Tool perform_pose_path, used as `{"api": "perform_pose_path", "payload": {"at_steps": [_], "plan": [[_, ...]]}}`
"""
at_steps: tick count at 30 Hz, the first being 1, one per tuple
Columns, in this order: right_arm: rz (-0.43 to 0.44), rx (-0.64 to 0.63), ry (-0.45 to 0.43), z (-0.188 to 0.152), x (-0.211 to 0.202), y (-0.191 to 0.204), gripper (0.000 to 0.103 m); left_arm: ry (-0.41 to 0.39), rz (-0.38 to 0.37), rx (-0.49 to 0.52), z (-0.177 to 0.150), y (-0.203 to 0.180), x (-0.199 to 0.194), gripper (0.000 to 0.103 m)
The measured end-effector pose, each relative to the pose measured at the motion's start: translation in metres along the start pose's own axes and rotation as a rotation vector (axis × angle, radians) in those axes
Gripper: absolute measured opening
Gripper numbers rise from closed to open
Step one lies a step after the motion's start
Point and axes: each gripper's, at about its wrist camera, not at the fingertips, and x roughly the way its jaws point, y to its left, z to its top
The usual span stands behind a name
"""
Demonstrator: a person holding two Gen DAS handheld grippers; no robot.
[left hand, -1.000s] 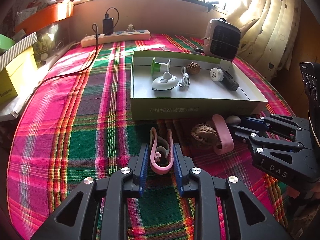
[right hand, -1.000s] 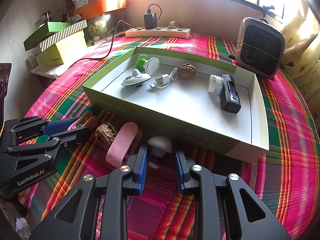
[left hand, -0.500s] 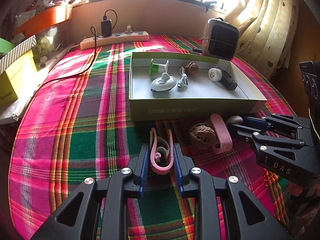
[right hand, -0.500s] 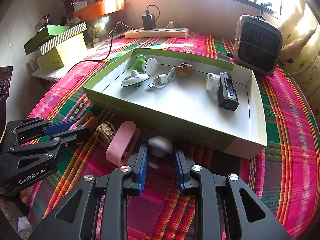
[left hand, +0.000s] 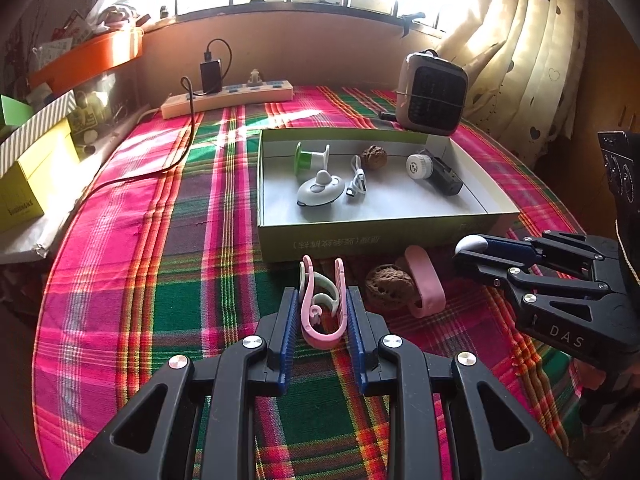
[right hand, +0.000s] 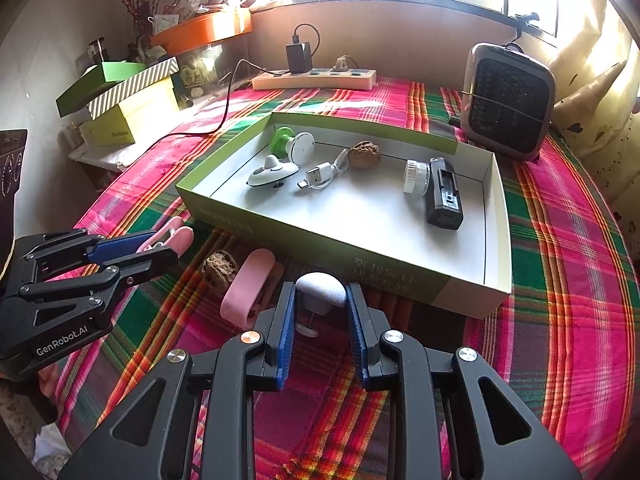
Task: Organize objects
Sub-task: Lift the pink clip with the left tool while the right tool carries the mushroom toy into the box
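My left gripper point(left hand: 321, 300) is shut on a pink clip point(left hand: 322, 304) and holds it above the plaid cloth, in front of the green box point(left hand: 376, 240). My right gripper point(right hand: 321, 298) is shut on a white mushroom-shaped knob point(right hand: 322, 289) and holds it before the box's near wall point(right hand: 320, 236). A walnut point(left hand: 388, 286) and a pink band point(left hand: 426, 282) lie on the cloth between the two grippers. The box holds a green spool point(right hand: 286, 142), a white saucer-shaped piece point(right hand: 272, 172), a USB cable point(right hand: 324, 172), a second walnut point(right hand: 363, 155) and a black device with a white cap point(right hand: 440, 192).
A small heater point(right hand: 508, 100) stands behind the box at the right. A power strip with a charger point(right hand: 316, 76) lies along the back wall. Stacked boxes point(right hand: 128, 104) and an orange tray point(right hand: 204, 28) stand at the left. Curtains point(left hand: 520, 52) hang at the right.
Both grippers have risen with their objects, the clip and the white knob now off the cloth. The table looks farther below than before.
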Motion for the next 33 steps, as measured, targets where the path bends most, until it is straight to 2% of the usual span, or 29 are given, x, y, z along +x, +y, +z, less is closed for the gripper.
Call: {"api": "perform_pose_path", "payload": {"at_steps": [15, 33], "plan": [[0.018, 0.009, -0.052, 0.015, -0.018, -0.007, 0.025, -0.044, -0.021, 0.023, 0.018, -0.009, -0.013, 0.022], [0.016, 0.027, -0.032, 0.05, 0.006, -0.032, 0.025, -0.035, -0.032, 0.017, 0.053, -0.006, 0.019, 0.022]]}}
